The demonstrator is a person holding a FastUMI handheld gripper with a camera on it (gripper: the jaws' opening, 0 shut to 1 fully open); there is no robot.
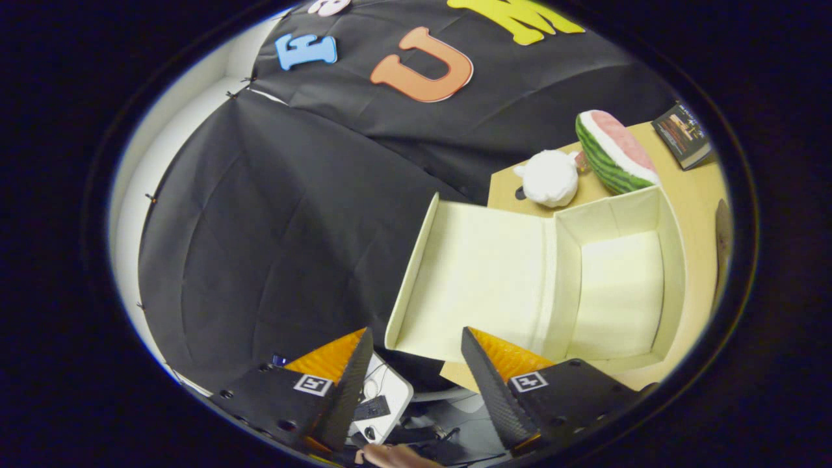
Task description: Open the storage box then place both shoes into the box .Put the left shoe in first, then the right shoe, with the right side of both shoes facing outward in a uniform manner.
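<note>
A cream storage box [617, 292] stands open on a tan table [699, 188], its inside bare. Its lid [474, 279] is flung back and hangs out past the table's edge, just ahead of my fingers. My gripper [416, 341] is open, with nothing between the fingers, tilted and held off the table's edge beside the lid. Between and below the fingers I see a white shoe [383, 400] with dark straps, lower down than the table. A bit of a hand shows under the fingers.
Beyond the box on the table sit a white plush toy [549, 177], a watermelon-slice plush [614, 153] and a dark book [682, 135]. Black cloth walls close in the booth beyond the fingers, past the table's edge.
</note>
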